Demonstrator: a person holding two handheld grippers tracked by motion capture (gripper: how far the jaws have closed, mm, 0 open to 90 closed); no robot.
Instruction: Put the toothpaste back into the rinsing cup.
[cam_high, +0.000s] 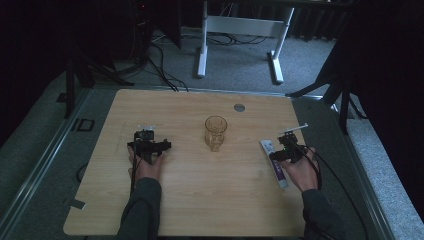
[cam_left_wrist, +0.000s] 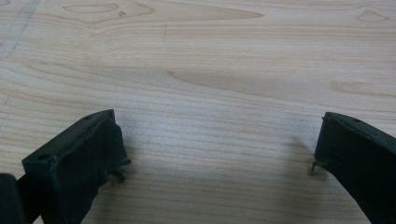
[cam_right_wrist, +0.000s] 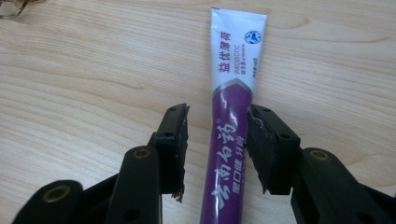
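A purple and white toothpaste tube (cam_high: 280, 174) lies flat on the wooden table (cam_high: 210, 200) at the right, its flat white end pointing away from the person. My right gripper (cam_high: 287, 150) is down over it. In the right gripper view the tube (cam_right_wrist: 235, 88) runs up between the two jaws of this gripper (cam_right_wrist: 217, 135); the right jaw is against its edge, and a gap shows on the left, so the gripper is open. My left gripper (cam_high: 148, 145) rests at the table's left, open wide over bare wood (cam_left_wrist: 219, 144), nothing between its jaws.
A clear glass mug (cam_high: 215, 131) stands upright at mid-table between the two grippers; its base edge shows in the right gripper view (cam_right_wrist: 14, 5). A small grey disc (cam_high: 239, 107) sits near the far edge. White desk legs (cam_high: 202, 55) stand on the floor beyond.
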